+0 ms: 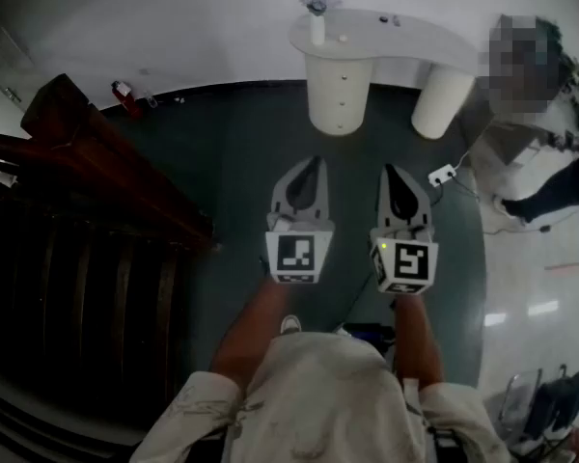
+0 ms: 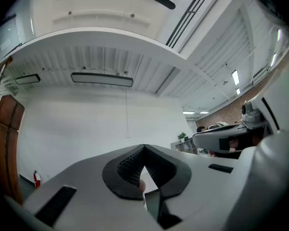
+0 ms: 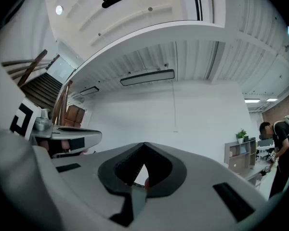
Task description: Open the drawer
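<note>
We are standing on the dark floor (image 1: 232, 152), holding the 2 grippers side by side and pointing them ahead and slightly upward. The left gripper (image 1: 315, 165) is showing its jaws pressed together at the tips with nothing between them. The right gripper (image 1: 392, 172) is showing the same, jaws fully together and empty.

We are facing a white desk (image 1: 405, 39) resting on 2 rounded white pedestals. The drawer unit (image 1: 340, 114), the left of the 2 pedestals, is carrying 2 small knobs one above the other, and its front is looking smooth and closed. It is standing well apart from both grippers, just ahead of the left one.

A wooden staircase (image 1: 96, 162) is running along our left, with a red fire extinguisher (image 1: 123, 91) sitting by the wall beyond it. A white power strip (image 1: 442, 174) is lying on the floor near the right gripper, and a person (image 1: 550, 133) is standing past the desk's right end.
</note>
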